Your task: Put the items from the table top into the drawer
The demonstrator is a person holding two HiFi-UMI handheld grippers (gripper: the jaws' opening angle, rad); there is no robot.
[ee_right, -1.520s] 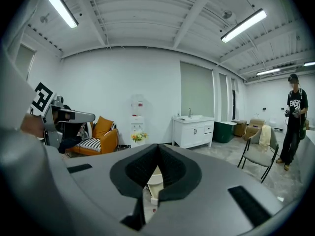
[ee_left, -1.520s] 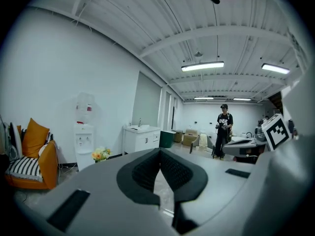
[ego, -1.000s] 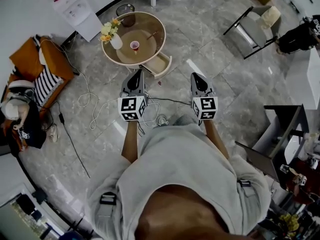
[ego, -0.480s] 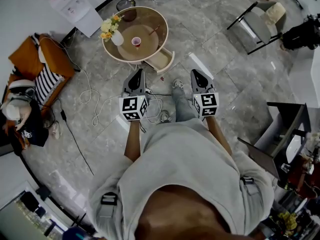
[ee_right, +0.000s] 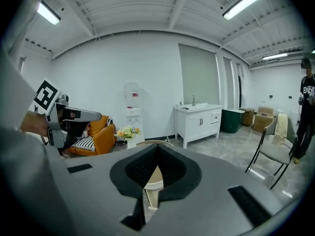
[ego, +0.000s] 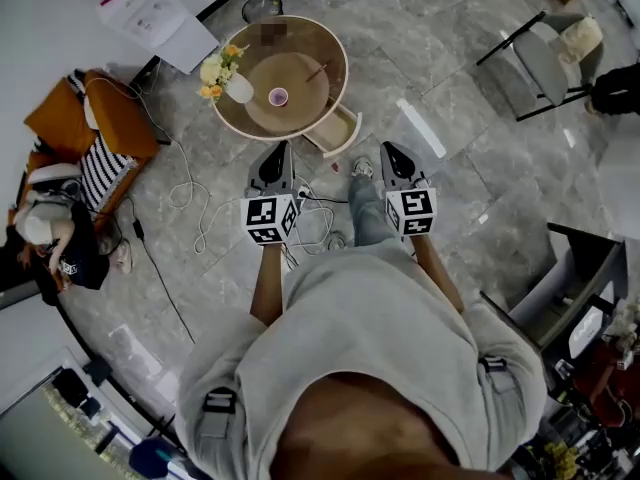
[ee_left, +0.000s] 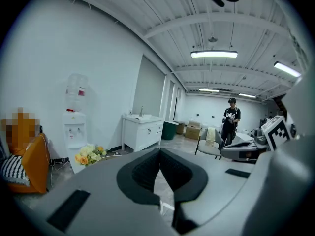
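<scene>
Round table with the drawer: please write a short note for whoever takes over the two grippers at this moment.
Left gripper: fingers shut, empty.
Right gripper: fingers shut, empty.
Both are over the floor, short of the round table.
On top: small cup, flower vase, thin stick.
Drawer: open, nothing seen inside.
Done: drawer open.
Left to do: items into drawer.

Orange armchair (ego: 125,123) w/ striped cushion (ego: 100,173), left. Water dispenser (ego: 160,18) by wall. Cables (ego: 318,218) loose on grey tile floor (ego: 450,168). Grey chair (ego: 548,63) upper rt. Sink cabinet (ee_left: 142,131); person in black (ee_left: 230,122) far back.
</scene>
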